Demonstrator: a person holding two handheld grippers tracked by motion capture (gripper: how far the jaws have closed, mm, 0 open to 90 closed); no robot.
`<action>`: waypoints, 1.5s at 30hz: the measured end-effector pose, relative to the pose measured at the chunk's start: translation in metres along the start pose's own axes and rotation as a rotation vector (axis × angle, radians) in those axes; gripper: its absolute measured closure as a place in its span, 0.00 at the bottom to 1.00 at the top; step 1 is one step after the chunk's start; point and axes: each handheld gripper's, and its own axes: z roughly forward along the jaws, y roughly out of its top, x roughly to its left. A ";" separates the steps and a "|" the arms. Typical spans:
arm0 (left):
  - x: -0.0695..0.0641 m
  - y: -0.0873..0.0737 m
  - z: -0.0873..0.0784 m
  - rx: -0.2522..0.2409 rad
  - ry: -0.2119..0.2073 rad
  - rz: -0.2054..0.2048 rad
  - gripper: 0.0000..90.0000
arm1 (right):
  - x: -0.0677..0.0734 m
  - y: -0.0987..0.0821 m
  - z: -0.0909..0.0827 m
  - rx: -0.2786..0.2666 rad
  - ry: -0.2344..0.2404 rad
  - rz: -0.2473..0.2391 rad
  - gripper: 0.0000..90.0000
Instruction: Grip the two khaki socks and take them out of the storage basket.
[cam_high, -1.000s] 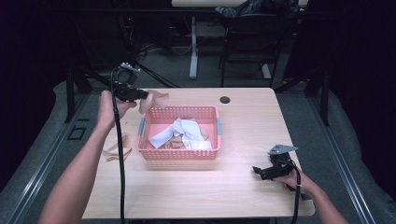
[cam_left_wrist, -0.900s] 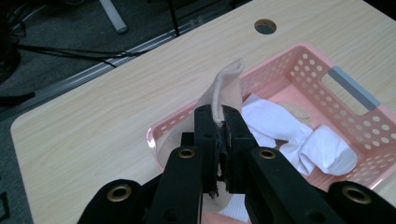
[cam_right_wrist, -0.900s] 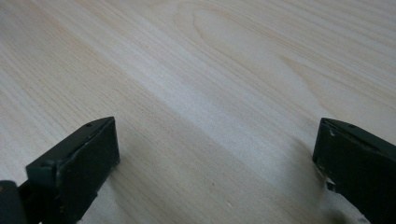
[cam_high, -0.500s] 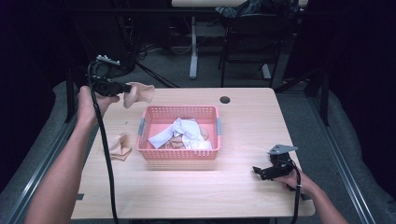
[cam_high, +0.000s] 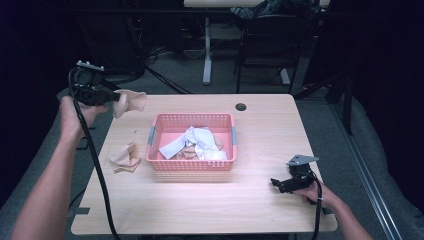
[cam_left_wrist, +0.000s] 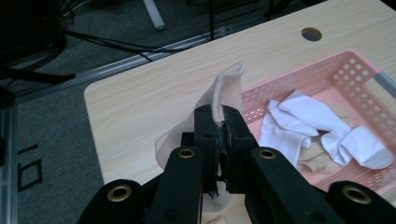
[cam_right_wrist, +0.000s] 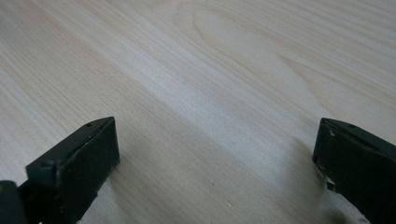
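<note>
Left gripper held up in the air off the far-left corner of the surface, fingers pointing right toward the far edge. Fingers clamped together on a beige sock; the sock hangs from the fingertips above the far-left corner, touching nothing below. In the left gripper view the same gripper pinches the sock between its pads, one end sticking up past the tips, the rest drooping beneath.

Second beige sock, crumpled, lies on the surface near the left edge, just beside the basket's left wall, not touching it as far as I can tell.

Pink basket sits mid-surface, slightly toward the left. Inside: white socks bunched over more beige pieces. From the left gripper view, the white socks lie across the basket.

Dark round hole in the surface near the far edge, right of centre.

Right gripper rests low near the near-right corner, held by the right hand, pointing left. Fingers stand wide apart, nothing between them, bare wood grain beneath.
</note>
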 end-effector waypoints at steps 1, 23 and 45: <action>0.002 -0.002 -0.001 0.003 0.010 -0.004 0.96 | 0.000 0.000 0.000 0.000 0.000 0.001 0.00; 0.036 -0.047 0.016 0.088 0.049 -0.101 0.96 | 0.000 0.000 0.000 -0.001 -0.001 0.001 0.00; 0.033 -0.091 0.089 0.206 -0.009 -0.166 0.96 | 0.000 0.000 0.000 -0.002 0.001 0.001 0.00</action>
